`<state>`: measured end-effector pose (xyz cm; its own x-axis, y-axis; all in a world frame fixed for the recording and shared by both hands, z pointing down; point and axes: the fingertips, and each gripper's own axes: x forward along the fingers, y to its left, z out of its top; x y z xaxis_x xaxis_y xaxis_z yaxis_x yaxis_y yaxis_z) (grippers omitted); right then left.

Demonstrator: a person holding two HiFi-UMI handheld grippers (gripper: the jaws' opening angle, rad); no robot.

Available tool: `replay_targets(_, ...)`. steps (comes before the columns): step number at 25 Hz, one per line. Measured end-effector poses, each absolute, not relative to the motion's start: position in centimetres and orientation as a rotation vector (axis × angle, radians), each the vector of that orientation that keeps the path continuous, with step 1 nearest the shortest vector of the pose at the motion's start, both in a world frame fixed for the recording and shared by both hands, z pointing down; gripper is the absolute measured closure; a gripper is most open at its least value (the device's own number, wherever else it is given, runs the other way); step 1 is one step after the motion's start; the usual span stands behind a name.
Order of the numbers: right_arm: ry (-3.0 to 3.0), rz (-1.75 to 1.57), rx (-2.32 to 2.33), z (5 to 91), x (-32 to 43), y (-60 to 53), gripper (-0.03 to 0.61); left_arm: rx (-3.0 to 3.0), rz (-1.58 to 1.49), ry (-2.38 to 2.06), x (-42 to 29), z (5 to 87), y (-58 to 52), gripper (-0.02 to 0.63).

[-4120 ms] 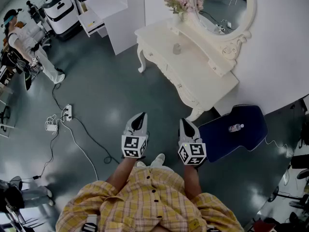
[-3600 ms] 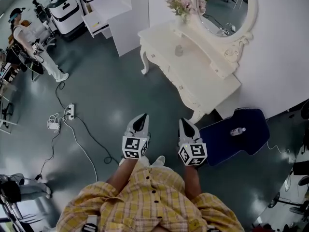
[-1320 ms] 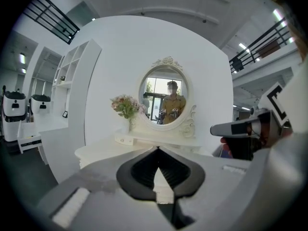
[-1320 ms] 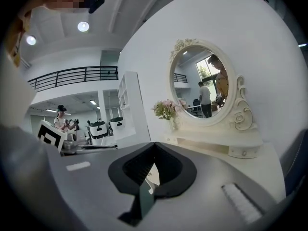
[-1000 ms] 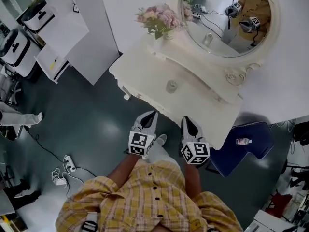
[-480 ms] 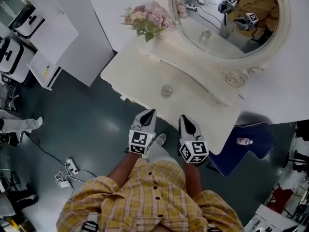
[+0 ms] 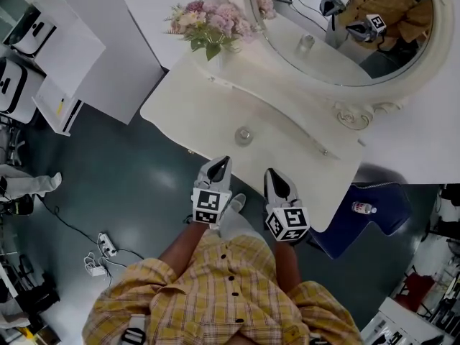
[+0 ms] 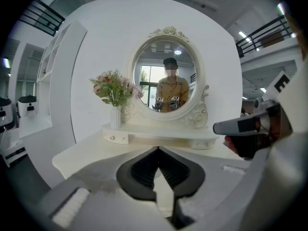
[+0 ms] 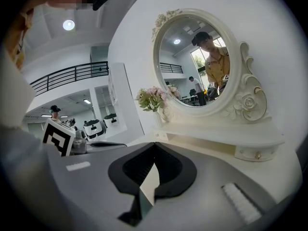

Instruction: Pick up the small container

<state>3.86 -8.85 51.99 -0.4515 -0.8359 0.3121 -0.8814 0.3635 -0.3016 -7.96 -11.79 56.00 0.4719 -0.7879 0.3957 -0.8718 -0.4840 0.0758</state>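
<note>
The small container (image 7: 244, 134), a little clear jar with a round lid, stands on the white dressing table (image 7: 194, 99) near its front edge. My left gripper (image 7: 223, 162) is shut and empty, its tip just short of the table's edge, below and left of the jar. My right gripper (image 7: 271, 173) is also shut and empty, over the table's front edge to the jar's lower right. In the left gripper view the jaws (image 8: 158, 148) meet with nothing between them, and the jar is hidden. The right gripper view shows its jaws (image 9: 154, 144) closed the same way.
A vase of pink flowers (image 7: 208, 24) stands at the table's back left, and an oval mirror (image 7: 345, 27) rises behind. A dark blue chair (image 7: 381, 210) with a bottle (image 7: 363, 208) on it sits at the right. White cabinets (image 7: 65, 56) and floor cables (image 7: 100, 254) lie left.
The person has walked up to the dressing table, which has grown larger and nearer in view. Both grippers have stayed shut and now reach its front edge.
</note>
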Motion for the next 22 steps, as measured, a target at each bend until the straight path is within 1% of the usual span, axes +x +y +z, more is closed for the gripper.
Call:
replay_targets(16, -2.441, 0.715, 1.612, 54.7, 5.8, -12.1, 0.577, 2.422, 0.527, -1.368, -6.4, 60.2, -15.7, 0.609)
replay_targets(19, -2.430, 0.726, 1.615, 55.2, 6.2, -12.3, 0.577, 2.417, 0.553, -1.354, -5.9, 61.2, -16.1, 0.585)
replay_targets(22, -2.418, 0.742, 1.628, 55.9, 6.7, -12.4, 0.577, 2.407, 0.577, -1.336, -5.4, 62.2, -16.6, 0.536)
